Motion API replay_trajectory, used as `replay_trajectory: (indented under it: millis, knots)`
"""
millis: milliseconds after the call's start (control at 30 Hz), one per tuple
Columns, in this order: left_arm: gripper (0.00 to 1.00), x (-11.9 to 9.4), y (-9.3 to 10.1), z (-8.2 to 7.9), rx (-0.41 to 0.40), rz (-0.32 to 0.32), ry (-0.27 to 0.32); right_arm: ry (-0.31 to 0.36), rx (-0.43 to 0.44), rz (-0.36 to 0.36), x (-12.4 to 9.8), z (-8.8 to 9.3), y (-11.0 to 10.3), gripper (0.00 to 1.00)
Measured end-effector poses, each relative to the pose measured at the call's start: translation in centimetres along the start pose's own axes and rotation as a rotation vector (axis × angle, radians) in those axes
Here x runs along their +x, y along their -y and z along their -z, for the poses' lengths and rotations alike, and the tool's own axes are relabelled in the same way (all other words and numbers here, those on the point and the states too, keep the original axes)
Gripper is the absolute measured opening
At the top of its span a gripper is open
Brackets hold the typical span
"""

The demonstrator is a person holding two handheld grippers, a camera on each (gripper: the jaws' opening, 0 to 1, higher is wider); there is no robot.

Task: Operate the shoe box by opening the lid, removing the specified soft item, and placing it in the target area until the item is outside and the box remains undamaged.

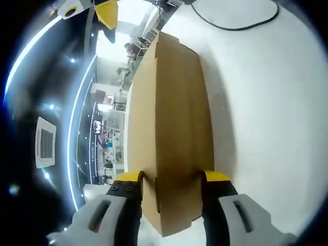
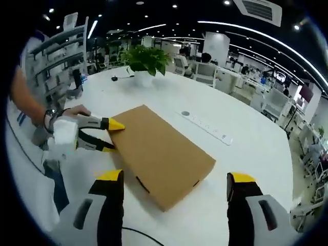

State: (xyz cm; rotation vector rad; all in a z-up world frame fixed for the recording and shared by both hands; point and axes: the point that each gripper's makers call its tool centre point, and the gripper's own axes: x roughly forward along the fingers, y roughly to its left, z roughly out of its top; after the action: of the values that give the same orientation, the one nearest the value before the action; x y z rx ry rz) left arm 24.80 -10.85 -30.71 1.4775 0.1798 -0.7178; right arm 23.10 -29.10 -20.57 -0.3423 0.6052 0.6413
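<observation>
Brown cardboard, plain and unprinted, makes up the shoe box [image 2: 160, 154], which lies flat on the white desk [image 2: 246, 154] with its lid closed. In the right gripper view the box sits nearer the desk's near edge than its far one, turned at an angle so that one corner points toward the camera.

The left hand-held gripper [image 1: 173, 177] has its two yellow-tipped jaws on either side of the box's narrow end, pressed against the cardboard. In the left gripper view the box runs away from the jaws up the middle of the picture, with the white desk to its right and a black cable [image 1: 236, 23] curving across the desk beyond it. In the right gripper view the same gripper [image 2: 114, 136] comes in from the left, its yellow tips at the box's left end, held by a person's hand [image 2: 72, 115] with a watch on the wrist.

The right hand-held gripper [image 2: 176, 179] hangs above the desk with its jaws set wide apart and nothing between them; the near corner of the box lies in the gap, below and clear of both tips.

Farther back on the desk, a white power strip [image 2: 207, 128] lies beyond the box, and a potted green plant [image 2: 146, 61] stands near the far edge.
</observation>
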Motion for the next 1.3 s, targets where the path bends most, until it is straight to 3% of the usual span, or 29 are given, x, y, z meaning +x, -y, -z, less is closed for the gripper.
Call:
replay_trajectory:
  millis: [333,400,700,833,967,1100,1200,1300]
  knots:
    - [0.44,-0.3,-0.1,0.2,0.012,0.009,0.038,-0.045,-0.094,0.074,1.1,0.0,-3.1,0.79]
    - [0.44,-0.3,-0.1,0.3,0.022,0.021,0.04,-0.057,-0.008,0.095,1.6,0.7,-3.8,0.78]
    - [0.44,-0.5,0.1,0.7,0.025,0.018,0.111,-0.13,-0.11,0.22,3.7,3.1,-5.0,0.76]
    - [0.44,-0.5,0.1,0.7,0.026,0.025,0.127,-0.214,-0.28,0.271,4.4,4.2,-4.8,0.76]
    - [0.43,-0.5,0.1,0.6,0.018,0.025,0.138,-0.251,-0.449,0.295,5.2,4.5,-5.3,0.76]
    - [0.43,-0.5,0.0,0.6,0.004,0.02,0.142,-0.268,-0.632,0.32,6.2,4.5,-5.7,0.74]
    - [0.43,-0.5,0.0,0.6,0.001,0.02,0.145,-0.234,-0.749,0.316,7.0,3.8,-6.3,0.71]
    - [0.43,-0.4,0.0,0.6,0.001,0.019,0.151,-0.243,-0.754,0.333,7.3,3.8,-6.0,0.7]
